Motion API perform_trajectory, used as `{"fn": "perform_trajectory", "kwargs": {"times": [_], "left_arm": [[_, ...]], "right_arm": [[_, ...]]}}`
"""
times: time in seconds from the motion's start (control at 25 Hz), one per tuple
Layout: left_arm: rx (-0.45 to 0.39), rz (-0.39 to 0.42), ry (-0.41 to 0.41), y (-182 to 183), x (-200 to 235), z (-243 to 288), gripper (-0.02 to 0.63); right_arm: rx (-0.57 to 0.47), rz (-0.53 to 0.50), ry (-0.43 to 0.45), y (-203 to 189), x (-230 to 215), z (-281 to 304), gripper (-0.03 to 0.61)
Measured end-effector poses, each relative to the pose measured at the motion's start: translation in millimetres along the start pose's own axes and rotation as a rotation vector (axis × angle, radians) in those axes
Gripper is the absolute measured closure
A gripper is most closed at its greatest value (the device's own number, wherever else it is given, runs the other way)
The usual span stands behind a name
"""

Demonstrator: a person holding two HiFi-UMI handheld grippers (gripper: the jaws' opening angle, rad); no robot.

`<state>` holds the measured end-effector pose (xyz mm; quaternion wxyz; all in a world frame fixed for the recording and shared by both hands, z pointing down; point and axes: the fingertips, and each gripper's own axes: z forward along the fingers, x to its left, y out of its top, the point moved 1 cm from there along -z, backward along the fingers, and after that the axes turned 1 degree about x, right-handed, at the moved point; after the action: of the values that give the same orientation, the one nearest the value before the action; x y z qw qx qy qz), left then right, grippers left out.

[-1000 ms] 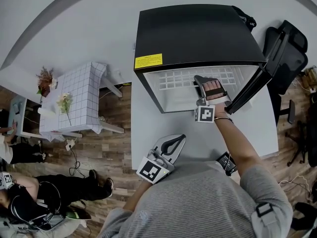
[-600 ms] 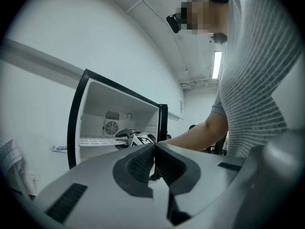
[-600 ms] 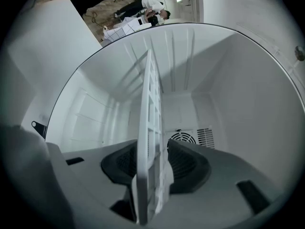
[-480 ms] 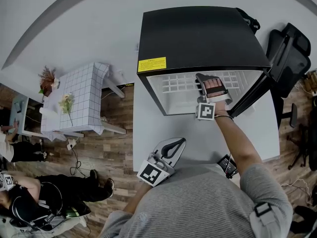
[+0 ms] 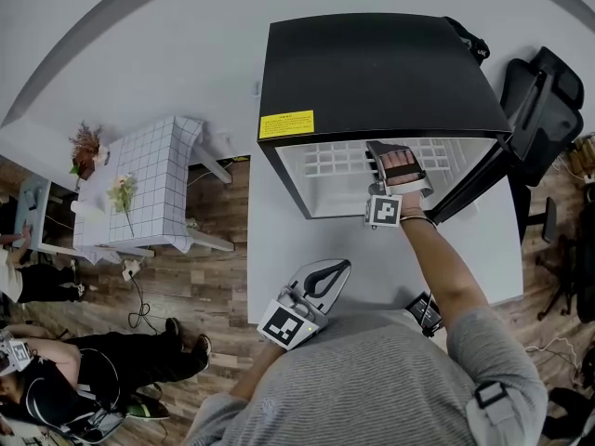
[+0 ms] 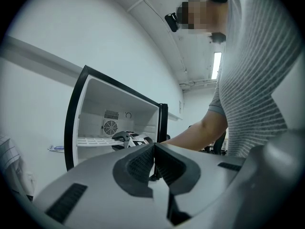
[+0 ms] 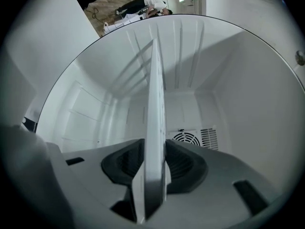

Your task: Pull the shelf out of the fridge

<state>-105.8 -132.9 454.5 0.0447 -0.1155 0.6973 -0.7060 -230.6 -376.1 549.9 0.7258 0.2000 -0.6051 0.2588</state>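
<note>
One black fridge [image 5: 372, 63] stands open, white inside; its shelf [image 5: 325, 156], a thin white lattice, lies level within the cavity; my right gripper [image 5: 379, 149] has its jaws clamped on the shelf's front edge; my left gripper [image 5: 333, 269] hangs near my chest, jaws pressed together, empty.

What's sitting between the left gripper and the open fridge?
Nothing. In the head view only bare grey tabletop lies between the left gripper and the fridge.

wood floor [image 5: 218, 277] | white wall [image 5: 186, 63] | grid-cloth table [image 5: 139, 189] | black office chair [image 5: 544, 100] | ceiling strip light [image 6: 217, 63]
</note>
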Motion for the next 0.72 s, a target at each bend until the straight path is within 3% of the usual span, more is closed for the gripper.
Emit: {"fn": "perform_trajectory", "kwargs": {"times": [0.32,0.72], "left_arm": [[0.002,0.001,-0.008,-1,1,2,0.603],[-0.007,0.001,-0.013,2,0,5,0.603]], "right_arm": [[-0.01,0.024,-0.095,4,-11,0,0.537],[0.021,0.019,-0.106,0,-12,-1,0.543]]}}
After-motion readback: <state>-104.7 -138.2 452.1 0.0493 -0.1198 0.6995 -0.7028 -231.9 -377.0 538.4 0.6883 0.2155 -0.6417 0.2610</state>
